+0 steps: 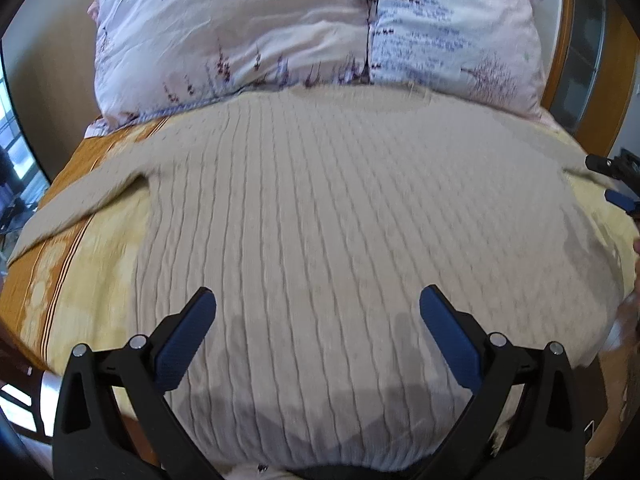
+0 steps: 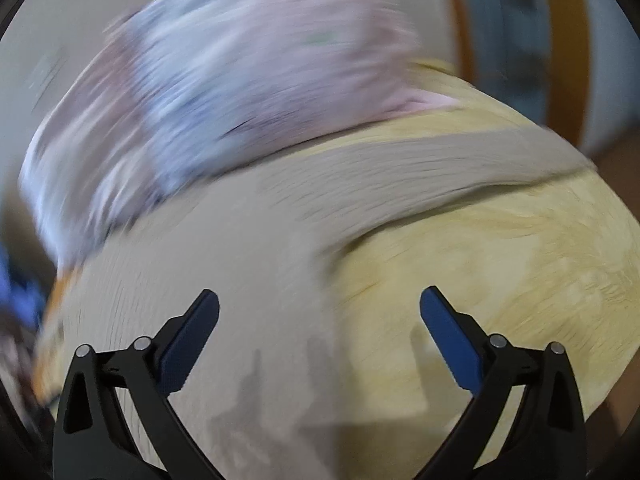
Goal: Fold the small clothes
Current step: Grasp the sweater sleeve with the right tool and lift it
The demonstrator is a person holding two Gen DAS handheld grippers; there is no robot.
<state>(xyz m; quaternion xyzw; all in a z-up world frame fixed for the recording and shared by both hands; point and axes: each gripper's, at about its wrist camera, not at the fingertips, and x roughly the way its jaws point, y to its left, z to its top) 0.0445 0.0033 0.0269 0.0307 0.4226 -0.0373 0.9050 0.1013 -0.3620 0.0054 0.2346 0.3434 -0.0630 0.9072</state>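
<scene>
Beige cable-knit sweater (image 1: 320,220) lies flat on the bed (image 1: 92,280), collar just below the pillow (image 1: 240,40) — soft, floppy, light. Both grippers (image 1: 318,312) (image 2: 319,312) spread, empty; take it at a sleeve (image 2: 460,168) cuff or hem.

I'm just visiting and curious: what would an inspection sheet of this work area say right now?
Surface: bed with a yellow and orange patterned cover.
Job's things: beige cable-knit sweater spread flat, sleeves out to both sides.
Clutter: floral pillow at the head, touching the sweater's top edge.
Grippers: left gripper open above the sweater, holding nothing; right gripper open, empty, its view blurred.
Cables: nothing seen.
Surroundings: wooden frame at the right; window at the left edge.
</scene>
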